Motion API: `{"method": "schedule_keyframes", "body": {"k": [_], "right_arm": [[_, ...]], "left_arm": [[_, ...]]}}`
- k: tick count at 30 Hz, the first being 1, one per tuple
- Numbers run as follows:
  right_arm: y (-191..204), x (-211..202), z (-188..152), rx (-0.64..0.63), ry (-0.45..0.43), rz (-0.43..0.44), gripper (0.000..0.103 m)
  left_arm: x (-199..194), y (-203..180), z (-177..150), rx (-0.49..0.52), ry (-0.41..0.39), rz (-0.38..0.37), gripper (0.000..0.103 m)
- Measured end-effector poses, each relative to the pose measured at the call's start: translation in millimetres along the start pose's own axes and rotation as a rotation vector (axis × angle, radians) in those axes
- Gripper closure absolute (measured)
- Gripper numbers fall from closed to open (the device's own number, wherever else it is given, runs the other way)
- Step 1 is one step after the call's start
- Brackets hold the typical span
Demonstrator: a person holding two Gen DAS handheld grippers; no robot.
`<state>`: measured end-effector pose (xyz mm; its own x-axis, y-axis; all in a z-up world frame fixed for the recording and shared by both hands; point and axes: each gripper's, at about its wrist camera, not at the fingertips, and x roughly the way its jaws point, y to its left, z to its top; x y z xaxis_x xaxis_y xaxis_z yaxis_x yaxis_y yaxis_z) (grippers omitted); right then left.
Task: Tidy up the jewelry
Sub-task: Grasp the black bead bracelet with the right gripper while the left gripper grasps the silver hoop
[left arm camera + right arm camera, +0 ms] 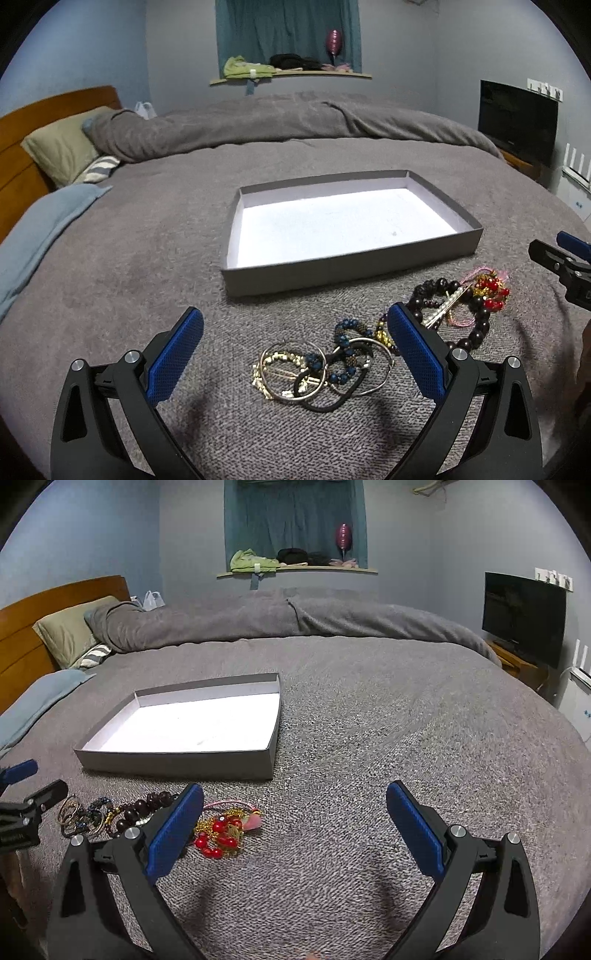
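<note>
Jewelry still heaped on the bed, near side of the empty box [351, 236].

Our left gripper [295, 354] and right gripper [295, 830] hang spread, gripping nothing; the tangled bangles [317, 369] could drag neighbours along when lifted.

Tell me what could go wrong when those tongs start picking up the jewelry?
The bangles, black hair tie and blue bead bracelet lie overlapped, so lifting one may drag the others along. The red bead ornament sits beside the right tongs, easily knocked when closing. The grey box rests on soft bedding and could tip if bumped.
</note>
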<state>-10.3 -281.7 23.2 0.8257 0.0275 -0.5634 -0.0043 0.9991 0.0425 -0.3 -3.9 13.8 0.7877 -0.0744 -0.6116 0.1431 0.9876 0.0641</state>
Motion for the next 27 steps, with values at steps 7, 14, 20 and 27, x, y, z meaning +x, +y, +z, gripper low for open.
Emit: {"method": "schedule_keyframes", "body": {"k": [7,14,20,27], "right_arm": [[10,3,-3,-0.039,0.025,0.066,0.005],[20,6,-6,-0.056,0.042,0.123,0.007],[32,10,-12,-0.062,0.07,0.168,0.021],[40,10,-16,-0.074,0.078,0.199,0.028]], "left_arm": [[10,11,23,0.039,0.021,0.038,0.004],[17,25,32,0.012,0.027,0.005,0.004],[20,39,14,-0.009,0.101,-0.081,0.006],[10,33,-14,0.071,0.116,-0.123,0.007]]}}
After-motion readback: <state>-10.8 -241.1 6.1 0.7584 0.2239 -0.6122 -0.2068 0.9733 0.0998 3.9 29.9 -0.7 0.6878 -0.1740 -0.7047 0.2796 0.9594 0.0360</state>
